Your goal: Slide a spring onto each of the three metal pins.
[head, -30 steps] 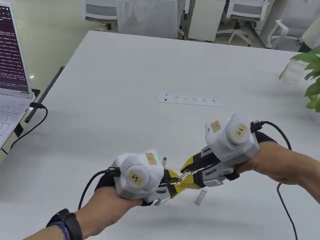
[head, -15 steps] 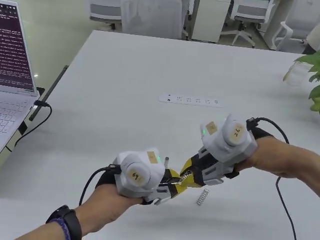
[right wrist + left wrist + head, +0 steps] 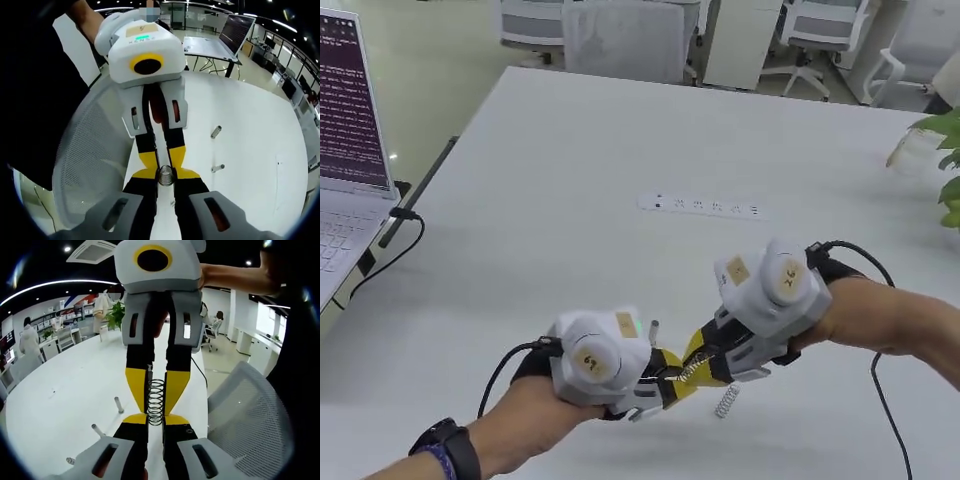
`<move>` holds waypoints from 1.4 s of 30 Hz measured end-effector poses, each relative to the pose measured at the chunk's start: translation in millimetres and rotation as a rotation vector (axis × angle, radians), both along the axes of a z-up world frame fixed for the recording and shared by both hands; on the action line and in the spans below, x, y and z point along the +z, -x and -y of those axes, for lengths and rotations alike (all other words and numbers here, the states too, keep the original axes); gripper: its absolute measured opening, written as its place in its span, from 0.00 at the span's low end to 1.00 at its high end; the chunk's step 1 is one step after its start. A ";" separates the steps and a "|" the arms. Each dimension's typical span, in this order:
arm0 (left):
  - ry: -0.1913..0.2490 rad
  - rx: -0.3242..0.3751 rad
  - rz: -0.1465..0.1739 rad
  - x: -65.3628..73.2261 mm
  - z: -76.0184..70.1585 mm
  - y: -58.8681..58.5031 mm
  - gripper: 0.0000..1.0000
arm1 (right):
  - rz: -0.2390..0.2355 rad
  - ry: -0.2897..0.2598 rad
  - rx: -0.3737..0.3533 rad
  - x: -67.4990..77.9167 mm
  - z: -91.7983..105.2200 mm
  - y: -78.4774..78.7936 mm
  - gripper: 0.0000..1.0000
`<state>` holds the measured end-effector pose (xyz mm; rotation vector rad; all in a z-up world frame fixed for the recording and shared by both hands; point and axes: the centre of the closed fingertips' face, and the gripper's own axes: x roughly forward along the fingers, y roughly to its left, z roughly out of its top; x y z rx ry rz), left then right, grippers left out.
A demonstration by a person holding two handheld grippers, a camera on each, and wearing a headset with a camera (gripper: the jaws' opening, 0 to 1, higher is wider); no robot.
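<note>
Right gripper: jaws clamped on a spring.
Left gripper: jaws narrow, tips meeting the spring's end. Whether they pinch anything cannot be told.
Both are over the tabletop's near edge.
Loose spring: lying just beside them.
Pin: upright, just beyond the left gripper.

The left hand-held gripper and the right hand-held gripper each carry dark handwritten marks, too blurred to read. Text on the laptop screen, far left of them, is too small.
</note>
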<state>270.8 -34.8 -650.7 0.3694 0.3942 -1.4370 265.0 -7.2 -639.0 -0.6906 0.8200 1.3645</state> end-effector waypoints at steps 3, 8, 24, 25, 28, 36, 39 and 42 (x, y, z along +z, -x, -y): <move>0.001 0.004 -0.002 0.0 -0.6 0.2 0.02 | -0.001 0.001 0.005 -0.6 -0.4 0.2 0.09; 0.001 0.014 0.000 -1.8 -2.6 -0.2 0.02 | 0.006 0.000 0.007 -2.0 -2.4 0.1 0.08; 0.009 0.056 -0.017 -5.4 -8.6 -3.2 0.12 | 0.011 0.002 -0.022 -5.2 1.5 -2.1 0.08; 0.009 0.064 -0.018 -5.7 -10.0 -4.1 0.14 | 0.014 0.001 -0.028 -5.0 2.1 -3.1 0.08; 0.014 0.087 -0.029 -7.3 -16.6 -4.8 0.17 | 0.016 -0.001 -0.045 -4.7 5.4 -6.3 0.08; 0.003 0.150 -0.061 -13.6 -37.6 -7.9 0.28 | 0.020 0.000 -0.088 -5.5 15.0 -12.2 0.08; 0.008 0.189 -0.071 -13.2 -46.8 -13.5 0.32 | 0.021 0.004 -0.105 -8.3 19.2 -15.4 0.08; 0.002 0.217 -0.069 -13.6 -57.8 -18.4 0.34 | 0.016 0.005 -0.114 -10.2 21.8 -16.5 0.08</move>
